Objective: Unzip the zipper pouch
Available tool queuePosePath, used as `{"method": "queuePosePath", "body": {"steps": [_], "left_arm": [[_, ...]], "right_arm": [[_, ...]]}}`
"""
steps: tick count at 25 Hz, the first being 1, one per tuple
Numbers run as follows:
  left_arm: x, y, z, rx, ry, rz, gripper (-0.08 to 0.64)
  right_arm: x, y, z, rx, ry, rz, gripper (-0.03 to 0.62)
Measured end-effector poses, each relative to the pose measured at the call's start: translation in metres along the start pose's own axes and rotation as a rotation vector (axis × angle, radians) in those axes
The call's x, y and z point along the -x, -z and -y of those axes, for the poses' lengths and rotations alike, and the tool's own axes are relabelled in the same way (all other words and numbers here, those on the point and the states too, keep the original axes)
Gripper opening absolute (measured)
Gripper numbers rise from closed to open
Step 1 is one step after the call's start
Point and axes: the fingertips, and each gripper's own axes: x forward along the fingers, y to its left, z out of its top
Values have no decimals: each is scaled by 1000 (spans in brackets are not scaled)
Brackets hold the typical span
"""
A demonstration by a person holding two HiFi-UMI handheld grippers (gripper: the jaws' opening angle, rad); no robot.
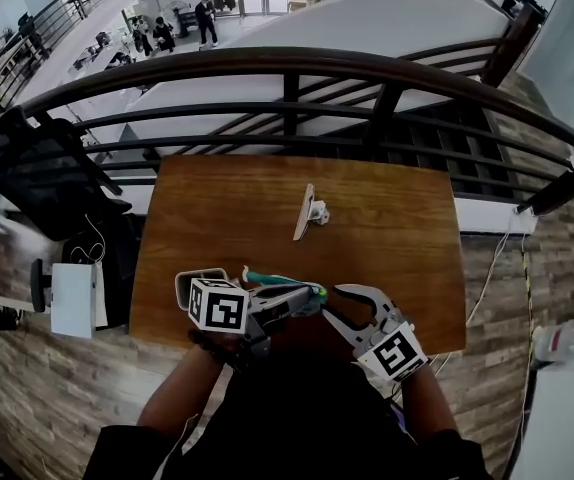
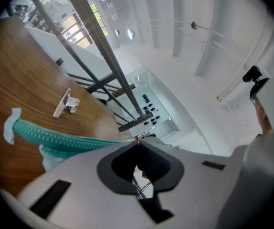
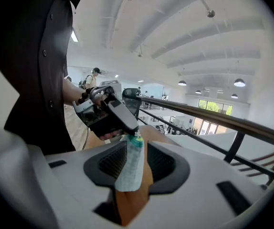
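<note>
A see-through zipper pouch (image 1: 285,285) with a teal zipper is held over the near edge of the wooden table (image 1: 397,228). My left gripper (image 1: 312,296) is shut on the pouch's teal zipper end. In the left gripper view the teal zipper band (image 2: 56,136) runs from the left up to the closed left gripper (image 2: 137,142). In the right gripper view the pouch (image 3: 130,168) hangs from the left gripper (image 3: 133,135) down between my right gripper's jaws. My right gripper (image 3: 137,149) is open, with a gap on each side of the pouch. It sits just right of the left one (image 1: 331,301).
A small white and metal clip-like part (image 1: 307,211) (image 2: 66,102) lies on the table's middle. A dark curved railing (image 1: 287,68) runs behind the table. A black bag (image 1: 47,168) and a white box (image 1: 72,298) stand to the left.
</note>
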Motion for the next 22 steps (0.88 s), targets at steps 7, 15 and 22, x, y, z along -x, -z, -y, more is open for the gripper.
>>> {"method": "queuePosePath", "body": {"steps": [7, 15, 22], "left_arm": [[0, 20, -10, -22, -56, -61, 14], [-2, 27, -17, -7, -80, -57, 15], [-4, 26, -18, -31, -117, -67, 15]], "right_arm": [[-11, 11, -14, -39, -50, -26, 131], [-10, 20, -17, -29, -70, -35, 44], [-7, 18, -16, -18, -72, -35, 38]]}}
